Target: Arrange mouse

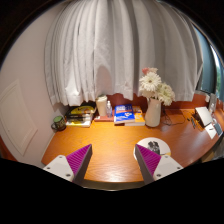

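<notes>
My gripper (pixel 112 162) hangs open above the near edge of a wooden desk (pixel 110 140), its two purple pads wide apart with only bare wood between them. A small white rounded thing (pixel 153 147), possibly the mouse, lies on the desk just beyond the right finger (pixel 149 160), partly hidden by it. The left finger (pixel 74 160) has nothing near it.
A vase of white flowers (pixel 152 97) stands at the back right. Books (pixel 126 114), a white box (pixel 102 106) and a stack of small items (pixel 78 116) line the back by the curtains (pixel 110 45). A white device (pixel 206 117) sits at the far right.
</notes>
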### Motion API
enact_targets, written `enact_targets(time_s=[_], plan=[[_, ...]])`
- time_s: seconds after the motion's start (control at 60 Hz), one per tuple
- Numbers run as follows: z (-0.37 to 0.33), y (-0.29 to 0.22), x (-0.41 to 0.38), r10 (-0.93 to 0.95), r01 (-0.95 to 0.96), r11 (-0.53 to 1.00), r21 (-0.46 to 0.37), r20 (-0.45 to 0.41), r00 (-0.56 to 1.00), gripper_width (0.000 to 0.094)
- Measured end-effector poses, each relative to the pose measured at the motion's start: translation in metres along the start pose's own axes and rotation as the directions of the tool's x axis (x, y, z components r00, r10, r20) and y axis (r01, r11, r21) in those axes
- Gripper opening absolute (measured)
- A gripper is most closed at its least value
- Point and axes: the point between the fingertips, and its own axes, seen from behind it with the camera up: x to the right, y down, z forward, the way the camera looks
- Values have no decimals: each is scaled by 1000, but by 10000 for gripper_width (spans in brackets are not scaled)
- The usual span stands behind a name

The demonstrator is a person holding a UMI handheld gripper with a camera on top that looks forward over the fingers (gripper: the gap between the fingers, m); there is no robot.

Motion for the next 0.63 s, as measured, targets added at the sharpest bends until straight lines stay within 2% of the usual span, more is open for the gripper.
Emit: enact_targets(time_s=[0.233, 0.633], plan=[[-45, 16, -34, -35, 34, 999, 26, 26, 999, 862], [-64, 54, -43, -101, 102, 995, -19, 8, 995, 863]])
